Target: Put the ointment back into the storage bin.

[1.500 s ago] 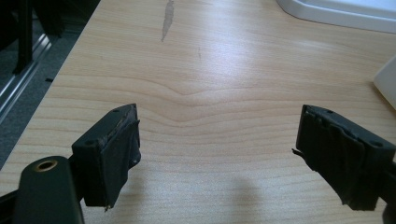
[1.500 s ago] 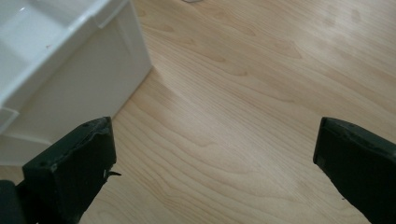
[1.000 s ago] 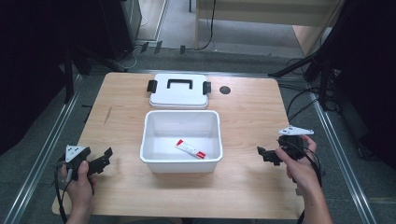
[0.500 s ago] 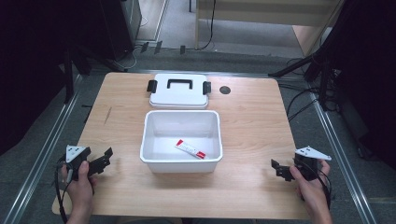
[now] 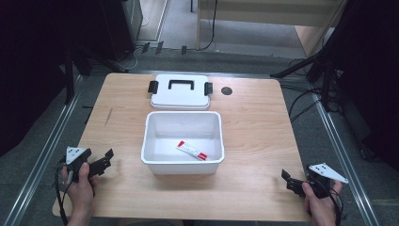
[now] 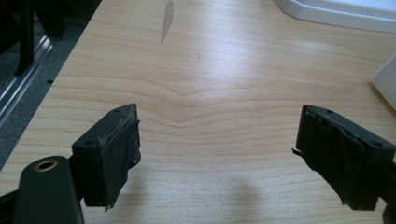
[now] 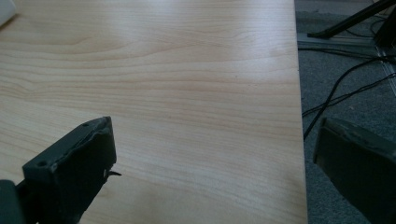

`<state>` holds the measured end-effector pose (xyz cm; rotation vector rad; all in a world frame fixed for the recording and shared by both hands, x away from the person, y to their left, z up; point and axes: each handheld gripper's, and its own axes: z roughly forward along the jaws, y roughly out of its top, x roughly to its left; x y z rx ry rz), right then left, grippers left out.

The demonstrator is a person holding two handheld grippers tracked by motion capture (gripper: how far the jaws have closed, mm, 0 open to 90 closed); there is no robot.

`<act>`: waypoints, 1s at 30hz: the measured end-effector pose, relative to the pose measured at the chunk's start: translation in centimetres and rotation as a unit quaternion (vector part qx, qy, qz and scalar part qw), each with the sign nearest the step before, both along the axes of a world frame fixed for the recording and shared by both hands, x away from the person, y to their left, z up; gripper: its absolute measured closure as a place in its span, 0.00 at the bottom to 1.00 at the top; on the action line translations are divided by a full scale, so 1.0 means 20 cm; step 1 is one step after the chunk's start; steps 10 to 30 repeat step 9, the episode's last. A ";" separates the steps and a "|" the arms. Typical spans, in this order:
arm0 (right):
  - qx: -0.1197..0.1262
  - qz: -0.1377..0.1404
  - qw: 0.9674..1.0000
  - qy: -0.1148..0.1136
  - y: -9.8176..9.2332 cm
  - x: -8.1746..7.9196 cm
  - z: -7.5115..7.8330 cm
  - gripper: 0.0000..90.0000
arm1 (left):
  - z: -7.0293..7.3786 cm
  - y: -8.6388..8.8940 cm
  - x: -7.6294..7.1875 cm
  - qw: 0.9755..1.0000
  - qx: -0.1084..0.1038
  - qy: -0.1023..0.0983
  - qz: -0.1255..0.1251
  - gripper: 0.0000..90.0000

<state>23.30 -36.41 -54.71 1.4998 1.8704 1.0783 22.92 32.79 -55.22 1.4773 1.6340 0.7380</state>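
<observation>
Tube point(image 5: 191, 150) — red-white, writing unreadable, in bin point(image 5: 151, 136), tongs apart

One tub point(image 5: 183, 141), lid point(image 5: 180, 92), probably one tube point(image 5: 191, 150)

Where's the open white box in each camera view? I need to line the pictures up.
High view: the open white box sits mid-table, with its lid just behind it.
Left gripper view: its white corner is at the right edge, above the right-hand jaw.
Right gripper view: a white sliver in the top left corner, probably the box, but too little shows to be sure.
Shared landmark: the wooden table.
</observation>
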 end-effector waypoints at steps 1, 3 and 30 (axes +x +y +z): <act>0.006 -0.006 1.000 -0.005 -0.01 -0.01 0.00 0.00 | 0.00 0.00 0.00 1.000 -0.001 0.000 0.001 0.16; 0.017 -0.011 1.000 -0.015 -0.02 -0.04 0.00 0.00 | 0.00 0.00 0.00 1.000 -0.004 0.001 0.001 0.16; 0.040 -0.027 0.999 -0.019 -0.05 -0.05 0.00 0.01 | 0.00 0.00 0.00 1.000 -0.003 0.000 0.001 0.16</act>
